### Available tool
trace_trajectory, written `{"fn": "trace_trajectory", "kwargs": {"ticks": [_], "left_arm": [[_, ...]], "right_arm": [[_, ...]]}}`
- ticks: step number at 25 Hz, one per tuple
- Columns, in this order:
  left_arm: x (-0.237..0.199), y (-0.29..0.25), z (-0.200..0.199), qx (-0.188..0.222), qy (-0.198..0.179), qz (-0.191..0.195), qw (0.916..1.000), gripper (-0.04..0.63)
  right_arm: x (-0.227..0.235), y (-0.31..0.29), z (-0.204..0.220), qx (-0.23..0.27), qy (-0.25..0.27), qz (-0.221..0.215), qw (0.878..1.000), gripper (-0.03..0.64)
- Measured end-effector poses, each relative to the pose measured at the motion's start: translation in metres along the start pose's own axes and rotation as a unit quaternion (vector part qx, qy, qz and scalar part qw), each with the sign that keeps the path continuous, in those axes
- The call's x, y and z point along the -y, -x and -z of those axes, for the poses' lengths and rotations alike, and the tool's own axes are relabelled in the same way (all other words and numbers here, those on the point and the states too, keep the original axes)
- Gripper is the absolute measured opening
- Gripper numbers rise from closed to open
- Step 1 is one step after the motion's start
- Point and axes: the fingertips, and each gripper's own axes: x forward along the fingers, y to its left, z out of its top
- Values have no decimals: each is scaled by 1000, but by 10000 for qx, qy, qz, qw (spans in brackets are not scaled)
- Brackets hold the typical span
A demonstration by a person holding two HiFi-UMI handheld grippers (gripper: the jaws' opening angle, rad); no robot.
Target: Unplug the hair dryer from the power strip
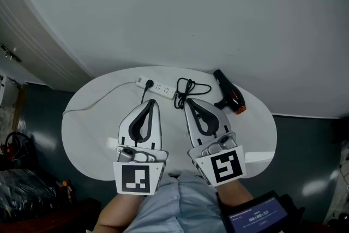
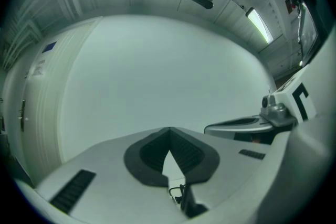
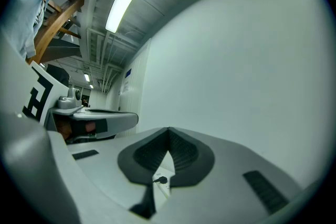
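A white power strip [image 1: 157, 86] lies at the far side of the round white table [image 1: 87, 139], with a black plug [image 1: 149, 83] in its left end. The black cord [image 1: 188, 90] lies in a loose bundle and runs to the black and orange hair dryer [image 1: 231, 97] at the right. My left gripper [image 1: 152, 101] is shut and empty, its tips just short of the strip. My right gripper [image 1: 187, 101] is also shut and empty, its tips at the cord bundle. In the right gripper view the plug [image 3: 161, 180] shows below the closed jaws [image 3: 169, 129]. The left gripper view shows cord [image 2: 178, 194] below its closed jaws [image 2: 169, 129].
The strip's white cable [image 1: 98, 100] runs off the table's left edge. A plain white wall stands just behind the table. Dark floor and clutter [image 1: 22, 172] lie to the left. A small screen [image 1: 256, 216] sits at the person's right side.
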Motion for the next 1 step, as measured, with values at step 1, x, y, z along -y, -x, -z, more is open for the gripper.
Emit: {"fn": "trace_trajectory", "kwargs": {"ticks": [1], "left_arm": [[0,-1,0,-8,5,-3,10000,-3]], "right_arm": [[0,0,0,5,-2,-3,10000,-1]]}}
